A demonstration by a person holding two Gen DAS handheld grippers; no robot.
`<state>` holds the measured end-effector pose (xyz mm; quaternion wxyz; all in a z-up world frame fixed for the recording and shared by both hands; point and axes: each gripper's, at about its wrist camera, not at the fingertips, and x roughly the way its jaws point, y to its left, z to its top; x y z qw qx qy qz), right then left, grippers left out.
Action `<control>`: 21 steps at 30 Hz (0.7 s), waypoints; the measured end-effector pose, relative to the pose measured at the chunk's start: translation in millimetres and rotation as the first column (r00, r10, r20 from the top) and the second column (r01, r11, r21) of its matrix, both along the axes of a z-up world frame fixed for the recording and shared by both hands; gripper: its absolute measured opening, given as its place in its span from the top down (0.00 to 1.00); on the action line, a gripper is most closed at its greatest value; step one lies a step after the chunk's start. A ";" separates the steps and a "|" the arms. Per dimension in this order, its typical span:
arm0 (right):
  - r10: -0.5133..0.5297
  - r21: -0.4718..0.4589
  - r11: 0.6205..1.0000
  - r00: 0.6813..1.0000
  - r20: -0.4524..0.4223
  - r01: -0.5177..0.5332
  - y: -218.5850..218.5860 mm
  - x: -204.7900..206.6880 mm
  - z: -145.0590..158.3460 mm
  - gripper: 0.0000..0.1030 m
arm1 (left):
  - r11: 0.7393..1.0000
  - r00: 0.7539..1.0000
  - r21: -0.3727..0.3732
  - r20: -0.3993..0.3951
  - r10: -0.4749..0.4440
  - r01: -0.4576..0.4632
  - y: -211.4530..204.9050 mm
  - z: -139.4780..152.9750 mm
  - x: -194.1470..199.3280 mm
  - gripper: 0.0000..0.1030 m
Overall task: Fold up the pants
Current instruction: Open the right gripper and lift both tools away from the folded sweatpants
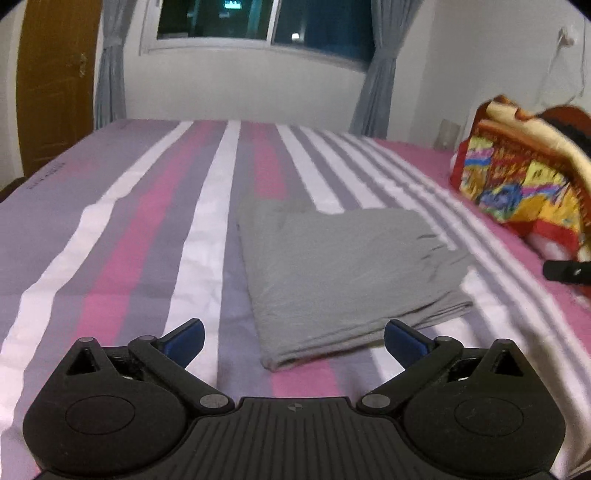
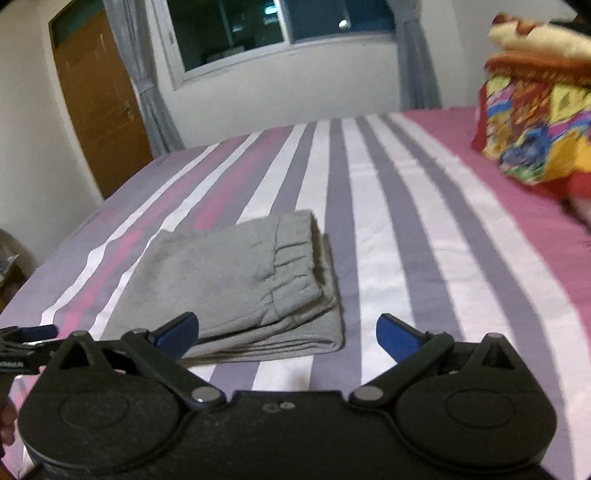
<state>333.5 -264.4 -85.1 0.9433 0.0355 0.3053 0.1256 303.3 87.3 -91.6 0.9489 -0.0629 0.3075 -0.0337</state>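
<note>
1. Nearest to me, my left hand-held gripper (image 1: 293,338) has its jaws spread wide with nothing between the blue pads (image 1: 188,334); it hangs over the bed (image 1: 110,221), just short of the pants' near fold.
2. My right hand-held gripper (image 2: 287,332) is spread wide as well and holds nothing; its left pad (image 2: 179,328) sits in front of the near edge of the pants, though I can't tell whether it touches.
3. At the left edge of the right wrist view I catch a tip of the left gripper; at the right edge of the left view, a dark bit of the right one.
4. Next out, the pants (image 1: 343,273) (image 2: 236,288): grey, folded into a compact stack of layers, lying flat on the striped sheet, elastic waistband on top toward the right side.
5. Further right, well apart from the pants, a bright blanket (image 1: 517,184) (image 2: 535,129) is bundled on the pink part.
6. Beyond the bed: window (image 1: 258,22), curtains (image 1: 110,74), brown door (image 2: 99,110).
</note>
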 end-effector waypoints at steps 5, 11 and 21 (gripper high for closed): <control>-0.002 -0.026 1.000 0.998 0.055 0.003 6.5 -47.2 26.5 0.00 | 1.000 0.998 -0.014 0.059 0.018 -0.017 -1.6 28.7 -51.8 0.00; -0.008 -0.043 0.999 0.997 0.082 0.011 12.3 -91.9 50.3 0.00 | 0.999 0.996 -0.035 0.087 0.029 -0.026 1.8 52.0 -102.1 0.00; 0.006 -0.049 0.999 0.990 0.139 0.001 27.0 -157.8 76.1 0.00 | 0.996 0.985 -0.078 0.169 0.046 -0.033 -3.3 92.5 -177.8 0.00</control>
